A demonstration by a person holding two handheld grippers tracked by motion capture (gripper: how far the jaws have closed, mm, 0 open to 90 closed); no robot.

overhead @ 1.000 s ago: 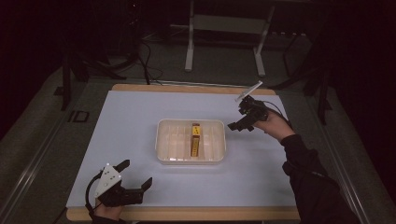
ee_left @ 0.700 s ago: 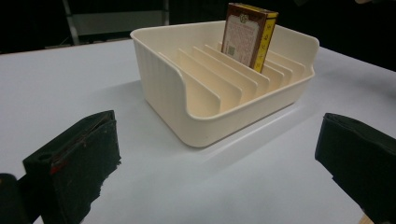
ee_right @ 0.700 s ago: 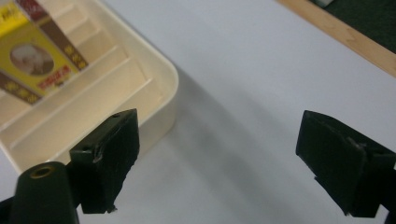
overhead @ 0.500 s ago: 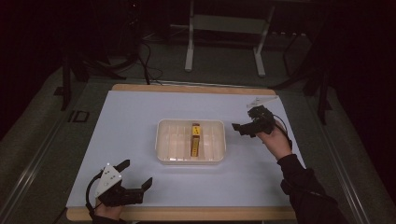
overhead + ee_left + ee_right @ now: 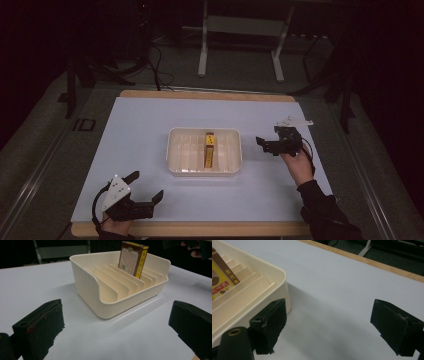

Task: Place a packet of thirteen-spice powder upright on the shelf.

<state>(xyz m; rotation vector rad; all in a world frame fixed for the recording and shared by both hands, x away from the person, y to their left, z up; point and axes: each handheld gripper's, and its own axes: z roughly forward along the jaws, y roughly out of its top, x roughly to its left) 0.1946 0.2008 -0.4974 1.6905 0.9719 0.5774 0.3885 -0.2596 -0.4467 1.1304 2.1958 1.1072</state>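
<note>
A dim lab or studio; a white-topped table (image 5: 150, 130) stands alone amid floor cables (image 5: 157, 60) and metal stands (image 5: 202, 45).

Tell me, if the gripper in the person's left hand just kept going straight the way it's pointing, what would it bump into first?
Probably the cream tray: it sits straight ahead of the open left gripper, with bare table between them.

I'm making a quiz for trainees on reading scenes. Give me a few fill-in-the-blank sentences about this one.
1. The yellow-and-brown box stands on edge in a slot of the cream ____.
2. The left gripper has its jaws ____.
3. The right gripper sits just outside the rack, holding ____.

Missing words: rack; open; nothing
</note>
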